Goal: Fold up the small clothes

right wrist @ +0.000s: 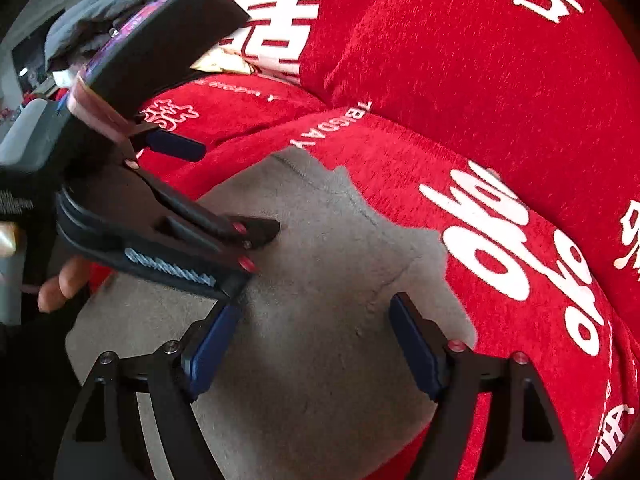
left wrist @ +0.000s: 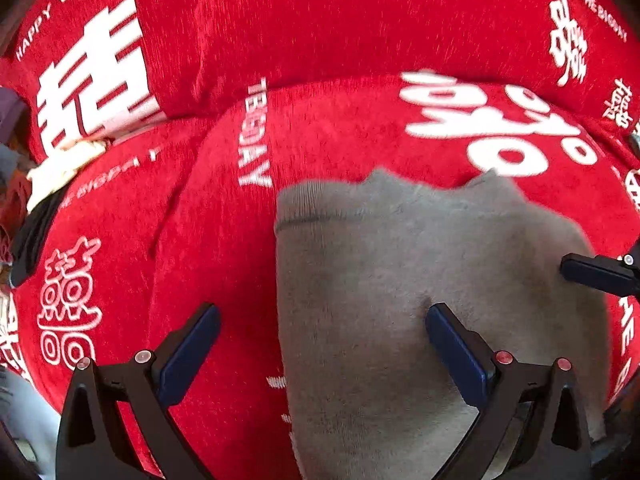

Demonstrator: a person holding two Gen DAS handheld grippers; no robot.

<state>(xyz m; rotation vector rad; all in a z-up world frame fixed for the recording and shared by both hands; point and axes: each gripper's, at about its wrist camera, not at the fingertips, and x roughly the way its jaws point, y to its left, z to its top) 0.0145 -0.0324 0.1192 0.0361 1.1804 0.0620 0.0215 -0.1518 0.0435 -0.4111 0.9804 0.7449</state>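
A small grey garment (left wrist: 400, 280) lies flat on a red seat cushion (left wrist: 224, 264). My left gripper (left wrist: 322, 316) is open wide just above it, straddling the garment's left edge: one finger is over the red cloth, the other over the grey cloth. My right gripper (right wrist: 316, 308) is open over the grey garment (right wrist: 320, 260) with nothing pinched between its pads. The left gripper (right wrist: 218, 190) reaches in from the left in the right wrist view, one fingertip low on the garment. One of the right gripper's fingers (left wrist: 592, 272) shows at the right edge of the left wrist view.
The red cover with white lettering also drapes a back cushion (left wrist: 320, 20) behind a deep seam. Cream and black clothes (left wrist: 60, 168) are heaped at the far left, dark grey ones (right wrist: 100, 0) at the top left. A person's hand (right wrist: 60, 284) holds the left gripper.
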